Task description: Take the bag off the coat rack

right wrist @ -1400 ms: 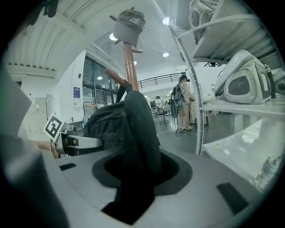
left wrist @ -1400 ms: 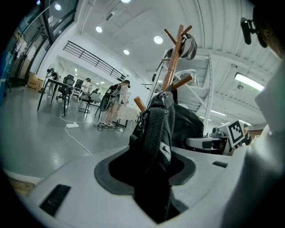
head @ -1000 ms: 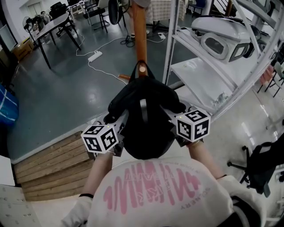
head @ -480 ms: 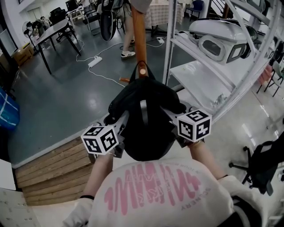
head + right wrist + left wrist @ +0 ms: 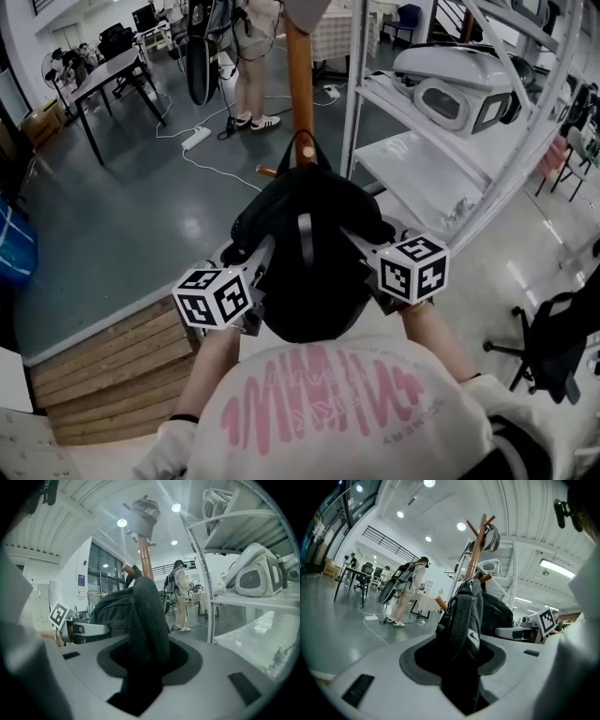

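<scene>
One black bag [image 5: 305, 262], hung by its top loop [image 5: 302, 139] over a peg [image 5: 302, 148] of the coat rack [image 5: 298, 84], long axis dropping straight down the near side of the pole. Pinched on both flanks below that peg: left gripper [image 5: 459, 653] closed narrow on the webbing strap [image 5: 461, 616], right gripper [image 5: 143, 667] likewise on the padded strap [image 5: 152, 611], neither nearer the rack. Probably calls for lifting up and back off the peg; zipped shut, contents unseen.

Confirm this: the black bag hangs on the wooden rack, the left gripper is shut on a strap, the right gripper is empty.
The right gripper is not empty: the right gripper view shows it shut on a padded strap of the bag. The rest stands: the bag hangs on the rack, and the left gripper is shut on a webbing strap.
</scene>
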Motion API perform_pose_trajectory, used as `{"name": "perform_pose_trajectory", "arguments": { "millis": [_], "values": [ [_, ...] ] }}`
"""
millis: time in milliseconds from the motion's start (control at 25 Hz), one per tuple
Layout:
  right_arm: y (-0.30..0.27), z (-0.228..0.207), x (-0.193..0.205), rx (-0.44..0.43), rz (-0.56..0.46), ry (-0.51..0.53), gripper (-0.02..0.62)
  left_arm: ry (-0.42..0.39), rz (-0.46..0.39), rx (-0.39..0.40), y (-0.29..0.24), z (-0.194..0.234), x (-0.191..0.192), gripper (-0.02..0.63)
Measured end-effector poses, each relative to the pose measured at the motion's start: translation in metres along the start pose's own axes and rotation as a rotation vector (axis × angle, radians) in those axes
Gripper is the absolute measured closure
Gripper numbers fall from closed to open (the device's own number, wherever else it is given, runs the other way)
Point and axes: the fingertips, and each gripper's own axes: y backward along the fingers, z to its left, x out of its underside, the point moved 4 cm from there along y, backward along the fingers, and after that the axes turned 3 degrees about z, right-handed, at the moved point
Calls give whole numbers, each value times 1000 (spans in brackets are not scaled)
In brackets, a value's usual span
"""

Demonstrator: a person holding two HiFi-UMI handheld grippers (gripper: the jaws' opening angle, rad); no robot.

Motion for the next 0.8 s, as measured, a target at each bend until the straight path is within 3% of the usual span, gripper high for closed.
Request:
{"name": "perform_pose_trajectory", "arguments": {
  "millis": [800],
  "values": [
    [23,33,-2,89,-78,-13,443,-85,-26,129,26,-7,-14,448]
  ]
}}
